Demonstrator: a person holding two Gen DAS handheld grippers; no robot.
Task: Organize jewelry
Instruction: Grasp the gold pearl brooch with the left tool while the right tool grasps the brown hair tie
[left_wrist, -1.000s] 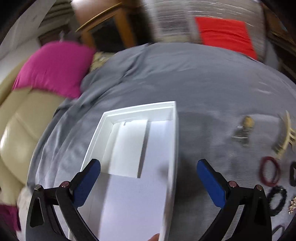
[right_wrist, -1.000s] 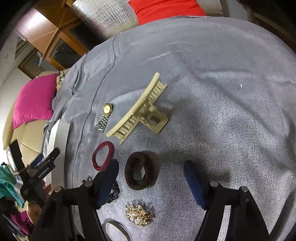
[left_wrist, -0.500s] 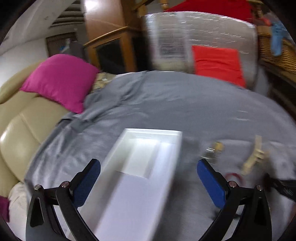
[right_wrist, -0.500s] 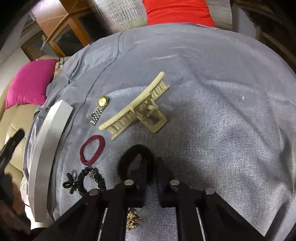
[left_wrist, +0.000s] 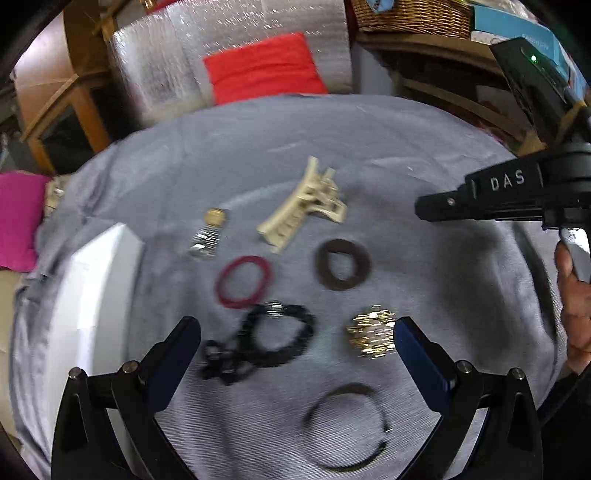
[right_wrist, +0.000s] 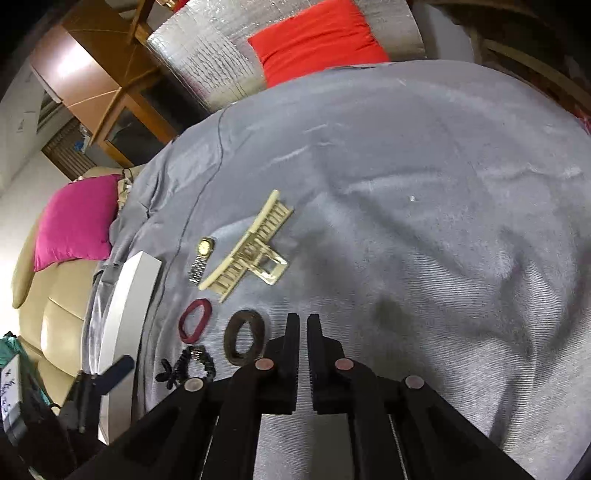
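Beside brown scrunchie (right_wrist: 243, 341), apparently empty right gripper (right_wrist: 302, 325)

Left hand-held gripper (left_wrist: 297, 349): black frame, blue pads (left_wrist: 417, 350), round silver screws. Right hand-held gripper (right_wrist: 302, 328): black ribbed fingers, copper-toned screws, white "DAS" lettering on its side.
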